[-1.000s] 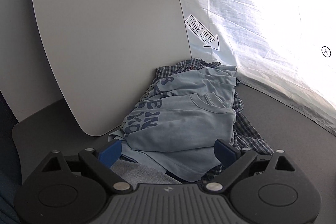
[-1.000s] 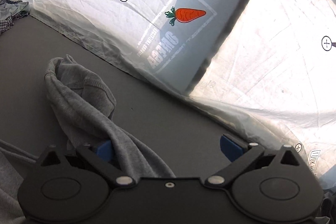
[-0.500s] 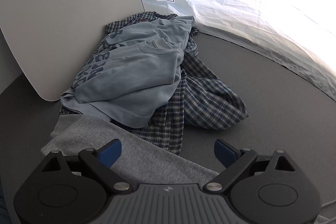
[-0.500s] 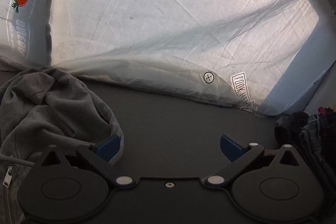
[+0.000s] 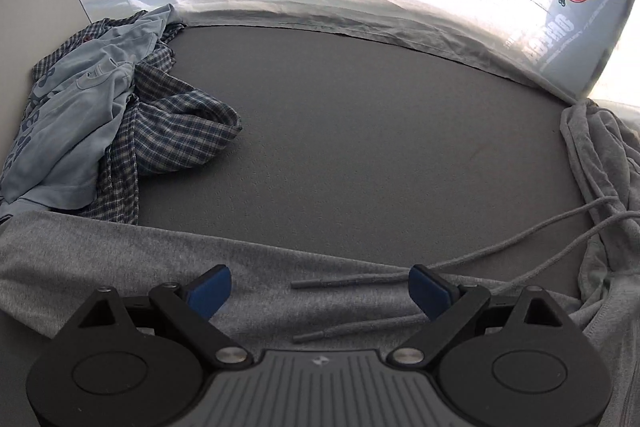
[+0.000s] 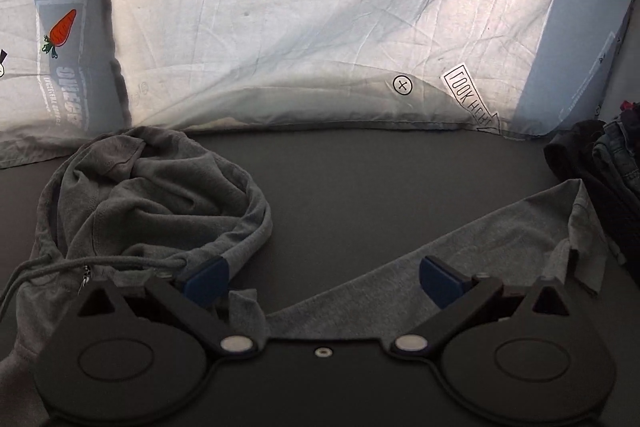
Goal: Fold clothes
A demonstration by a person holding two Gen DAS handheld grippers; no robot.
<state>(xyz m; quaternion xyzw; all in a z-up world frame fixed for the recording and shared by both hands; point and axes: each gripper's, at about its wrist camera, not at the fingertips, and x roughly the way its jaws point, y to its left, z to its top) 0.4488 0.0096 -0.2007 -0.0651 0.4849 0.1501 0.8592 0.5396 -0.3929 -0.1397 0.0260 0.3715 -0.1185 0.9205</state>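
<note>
A light blue printed shirt is piled on a checked shirt at the far left. A soft grey zip hoodie is spread along the near edge of the dark grey table. The left gripper and right gripper are held wide apart over it, gripping nothing.

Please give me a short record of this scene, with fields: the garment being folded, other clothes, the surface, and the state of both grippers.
garment in work: grey hoodie, spread on the surface, hood bunched, drawstrings loose
other clothes, left: light blue T-shirt on plaid shirt
other clothes, right: dark pile with jeans
surface: dark grey tabletop
backdrop: white printed sheet
left hand-held gripper: open, over grey fabric
right hand-held gripper: open, holding nothing
</note>
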